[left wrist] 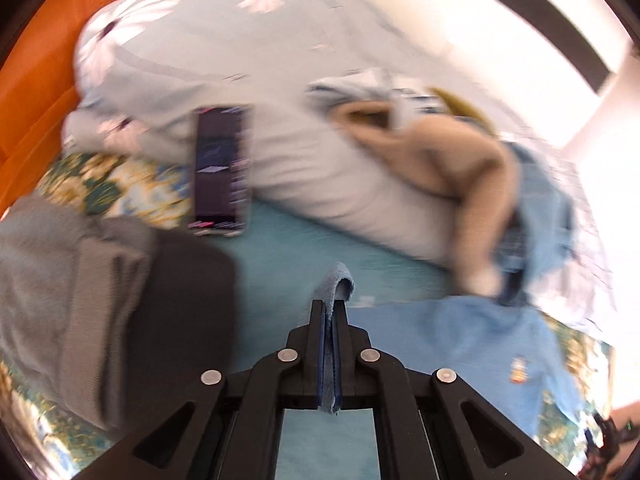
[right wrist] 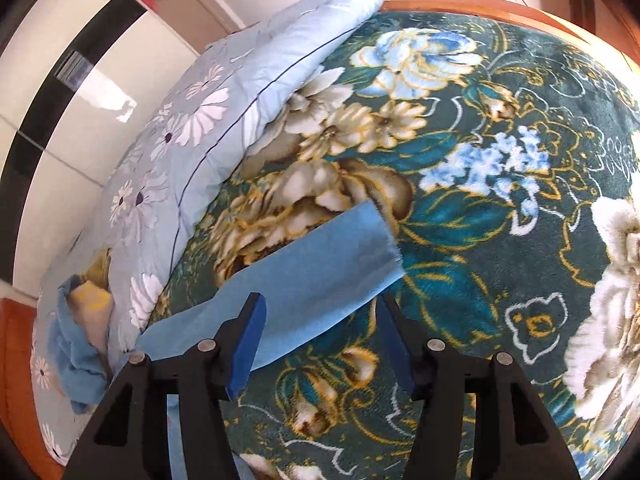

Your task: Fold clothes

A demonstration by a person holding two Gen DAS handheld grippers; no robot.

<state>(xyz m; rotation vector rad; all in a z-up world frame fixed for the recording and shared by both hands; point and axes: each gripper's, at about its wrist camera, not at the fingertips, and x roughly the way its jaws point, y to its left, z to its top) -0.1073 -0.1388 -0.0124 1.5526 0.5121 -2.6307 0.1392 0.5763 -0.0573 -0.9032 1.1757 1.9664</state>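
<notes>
A light blue garment [left wrist: 460,336] with a small chest logo lies on the bed to the right of my left gripper [left wrist: 329,308]. The left gripper is shut on a fold of this blue cloth, which sticks out past the fingertips. In the right wrist view a blue sleeve or leg of the garment [right wrist: 320,276] stretches across the floral blanket [right wrist: 480,208]. My right gripper [right wrist: 320,308] is open just above that blue strip, with the cloth lying between and under its fingers.
A grey and black folded garment [left wrist: 100,300] lies at the left. A phone [left wrist: 222,168] leans on a pale blue daisy pillow [left wrist: 224,72]. A heap of tan and blue clothes [left wrist: 480,184] lies at the right. A wooden bed frame [left wrist: 32,92] borders the bed.
</notes>
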